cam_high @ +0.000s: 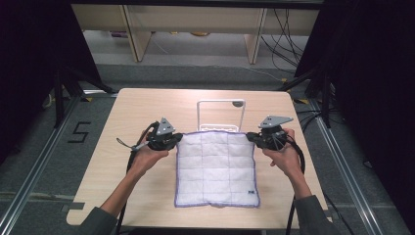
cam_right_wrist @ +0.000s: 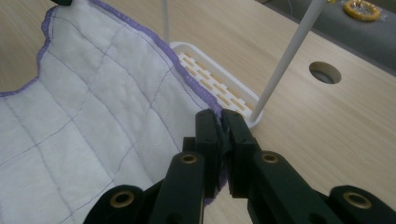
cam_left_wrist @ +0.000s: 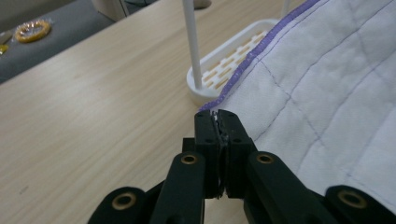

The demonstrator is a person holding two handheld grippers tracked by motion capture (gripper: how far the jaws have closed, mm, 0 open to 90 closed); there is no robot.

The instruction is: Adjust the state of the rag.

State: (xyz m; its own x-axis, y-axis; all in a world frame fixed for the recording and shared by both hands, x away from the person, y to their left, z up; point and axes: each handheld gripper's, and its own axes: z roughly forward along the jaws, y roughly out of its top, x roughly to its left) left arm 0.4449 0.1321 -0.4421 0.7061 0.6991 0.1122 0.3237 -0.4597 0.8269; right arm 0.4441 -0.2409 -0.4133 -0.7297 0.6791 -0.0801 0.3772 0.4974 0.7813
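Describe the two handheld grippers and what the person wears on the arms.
Both the left gripper and right gripper are black, each topped by a grey three-cornered plate and trailing a black cable. Their jaws are black with brass-coloured pivot rings. Grey sleeves cover the upper forearms.

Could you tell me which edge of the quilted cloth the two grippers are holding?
The far edge of the cloth, beside the white rack; the left gripper and right gripper pinch its corners.

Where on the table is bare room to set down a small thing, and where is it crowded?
Free: the wood left of the cloth out to the table edge, and the far strip behind the rack. Right of the cloth is a narrower strip. Crowded: the middle, where the left gripper and right gripper pinch the cloth's far corners by the rack.
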